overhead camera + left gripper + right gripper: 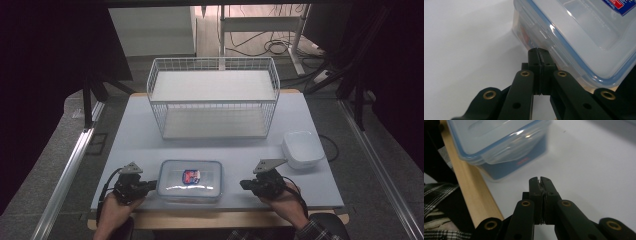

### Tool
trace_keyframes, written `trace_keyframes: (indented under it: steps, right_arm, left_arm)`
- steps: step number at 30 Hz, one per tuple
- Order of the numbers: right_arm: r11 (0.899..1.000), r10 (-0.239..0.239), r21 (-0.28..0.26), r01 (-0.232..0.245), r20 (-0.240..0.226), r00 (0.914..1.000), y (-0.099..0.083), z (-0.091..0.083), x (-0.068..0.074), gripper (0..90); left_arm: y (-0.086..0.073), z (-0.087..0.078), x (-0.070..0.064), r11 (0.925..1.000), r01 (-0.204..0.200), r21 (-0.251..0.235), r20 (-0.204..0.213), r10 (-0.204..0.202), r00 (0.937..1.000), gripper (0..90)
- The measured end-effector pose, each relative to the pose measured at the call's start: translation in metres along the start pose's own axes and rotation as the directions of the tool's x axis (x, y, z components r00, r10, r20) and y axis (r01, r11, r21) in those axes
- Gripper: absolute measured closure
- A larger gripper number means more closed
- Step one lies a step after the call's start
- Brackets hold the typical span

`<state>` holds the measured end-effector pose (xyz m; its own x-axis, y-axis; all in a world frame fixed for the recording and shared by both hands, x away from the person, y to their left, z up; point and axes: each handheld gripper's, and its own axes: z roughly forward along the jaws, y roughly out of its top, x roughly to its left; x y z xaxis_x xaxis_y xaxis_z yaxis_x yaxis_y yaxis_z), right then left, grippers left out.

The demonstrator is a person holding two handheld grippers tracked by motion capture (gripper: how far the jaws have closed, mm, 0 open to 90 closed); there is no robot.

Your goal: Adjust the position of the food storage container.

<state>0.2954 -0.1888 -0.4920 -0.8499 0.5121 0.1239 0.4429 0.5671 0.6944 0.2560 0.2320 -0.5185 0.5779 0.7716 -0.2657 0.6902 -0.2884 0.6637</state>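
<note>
Ok, both grippers down low at the near edge of the surface [150, 145], one each side of the clear plastic food container [190, 180]. It sits flat near the front edge, snap-lock lid w/ blue seal on, red-blue label on top. Left gripper [148, 185] has its jaws pressed together, nothing between them, tips right up against the container's left side by the lid latch [541, 35]; touching or just short, can't tell. Right gripper [243, 184] also has jaws together and empty, a bit apart from the container's right end.

Handling, my guess: rigid box, smooth walls, prob slippery, something reddish inside so not totally light. Too wide for one pair of jaws across the body. Best bet is pinching the lid rim or a latch flap, or squeezing it between the two grippers from opposite ends.

Further back stands a white wire rack [213, 97] w/ two shelves, and a white square bowl [302, 148] off to the right, both well apart from the grippers.
</note>
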Motion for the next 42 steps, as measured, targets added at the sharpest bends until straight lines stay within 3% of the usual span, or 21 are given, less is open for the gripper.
trace_keyframes:
  steps: [5, 8, 10, 12, 15, 18, 25, 28, 31, 32, 34, 35, 39, 40, 41, 42]
  right_arm:
    - [0.999, -0.008, 0.040, 0.009, -0.031, 0.9995, -0.006, 0.009, 0.008, 87.2]
    - [0.999, -0.012, 0.044, 0.014, -0.042, 0.9991, -0.007, 0.011, 0.011, 86.8]
    - [0.999, -0.012, 0.039, 0.014, -0.049, 0.9987, -0.007, 0.011, 0.012, 88.2]
    - [0.999, -0.021, 0.050, 0.021, 0.000, 0.9998, -0.007, 0.009, 0.011, 87.8]
    - [0.999, 0.012, 0.044, -0.013, 0.028, 0.9995, -0.009, 0.006, 0.001, 89.1]
    - [0.999, 0.011, 0.044, -0.014, 0.064, 0.9979, -0.009, 0.003, -0.006, 89.2]
    - [0.999, -0.007, 0.036, 0.001, 0.168, 0.9857, -0.007, 0.001, -0.020, 89.3]
    - [0.999, 0.004, 0.036, -0.010, 0.163, 0.9867, -0.007, -0.001, -0.027, 88.9]
    - [0.999, -0.007, 0.040, 0.000, 0.165, 0.9862, -0.007, -0.006, -0.028, 87.6]
    - [0.999, -0.026, 0.039, 0.020, 0.176, 0.9840, -0.007, -0.008, -0.028, 86.2]
    - [0.999, -0.028, 0.038, 0.021, 0.185, 0.9824, -0.007, -0.010, -0.028, 84.6]
    - [0.999, -0.031, 0.020, 0.028, 0.197, 0.9800, -0.008, -0.016, -0.032, 79.4]
    - [0.999, -0.003, -0.036, 0.010, 0.207, 0.9783, -0.008, -0.027, -0.039, 64.7]
    - [0.999, -0.003, -0.036, 0.010, 0.207, 0.9783, -0.008, -0.027, -0.039, 64.7]
    - [0.997, 0.011, -0.073, 0.003, 0.201, 0.9795, -0.008, -0.031, -0.040, 48.8]
    - [0.996, 0.011, -0.088, 0.007, 0.197, 0.9803, -0.008, -0.032, -0.041, 41.6]
  left_arm:
    - [0.007, 0.010, -0.010, 1.0000, -0.007, 0.001, 0.022, 0.007, 0.9997, 89.9]
    - [0.014, 0.020, -0.017, 0.9999, -0.013, 0.004, 0.057, 0.012, 0.9983, 89.9]
    - [0.016, 0.022, -0.020, 0.9999, -0.016, 0.004, 0.048, 0.016, 0.9987, 89.9]
    - [0.022, 0.028, -0.024, 0.9998, -0.019, 0.008, 0.034, 0.019, 0.9992, 89.9]
    - [0.032, 0.037, -0.027, 0.9996, -0.025, 0.009, 0.031, 0.025, 0.9992, 89.9]
    - [0.038, 0.042, -0.029, 0.9992, -0.039, 0.012, 0.021, 0.039, 0.9990, 89.9]
    - [0.062, 0.063, -0.030, 0.9974, -0.070, 0.016, -0.005, 0.070, 0.9975, 89.9]
    - [0.062, 0.061, -0.032, 0.9965, -0.084, 0.006, -0.014, 0.084, 0.9964, 89.6]
    - [0.060, 0.053, -0.030, 0.9963, -0.083, -0.020, -0.032, 0.082, 0.9961, 80.0]
    - [0.058, 0.043, -0.026, 0.9951, -0.075, -0.065, -0.044, 0.072, 0.9964, 77.4]
    - [0.057, 0.037, -0.024, 0.9934, -0.081, -0.082, -0.054, 0.076, 0.9956, 74.4]
    - [0.054, 0.031, -0.023, 0.9902, -0.091, -0.106, -0.059, 0.085, 0.9946, 65.7]
    - [0.047, 0.025, -0.023, 0.9843, -0.105, -0.142, -0.043, 0.100, 0.9941, 47.8]
    - [0.047, 0.025, -0.023, 0.9843, -0.105, -0.142, -0.043, 0.100, 0.9941, 41.7]
    - [0.045, 0.025, -0.023, 0.9818, -0.119, -0.148, -0.044, 0.114, 0.9925, 32.2]
    - [0.044, 0.026, -0.023, 0.9811, -0.124, -0.149, -0.039, 0.119, 0.9921, 26.0]
